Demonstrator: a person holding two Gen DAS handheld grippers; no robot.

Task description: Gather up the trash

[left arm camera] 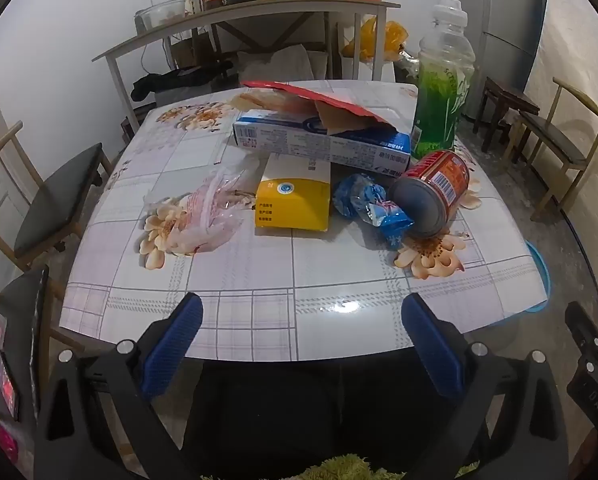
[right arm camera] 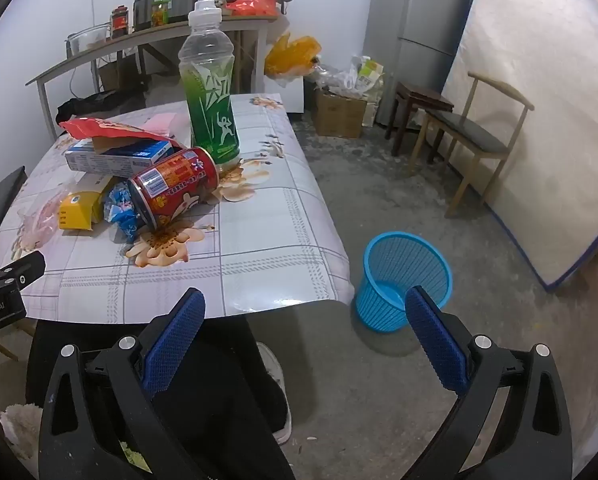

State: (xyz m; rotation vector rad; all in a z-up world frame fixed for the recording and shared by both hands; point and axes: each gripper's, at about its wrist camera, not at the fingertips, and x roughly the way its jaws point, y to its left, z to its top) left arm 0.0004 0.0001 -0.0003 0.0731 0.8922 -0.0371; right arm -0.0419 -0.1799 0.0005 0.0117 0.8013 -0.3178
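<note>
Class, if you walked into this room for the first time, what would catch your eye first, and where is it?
The heap of trash on the floral table: a red can lying on its side, a yellow box and a tall green bottle standing behind them. Then the bright blue basket on the floor beside the table, with nothing visible in it.

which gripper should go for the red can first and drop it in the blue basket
Right, probably. The red can lies on its side at the pile's right edge, nearest the right gripper, and the blue basket stands on the floor just ahead of that gripper. The left gripper faces the table's middle. Both are open and empty.
</note>
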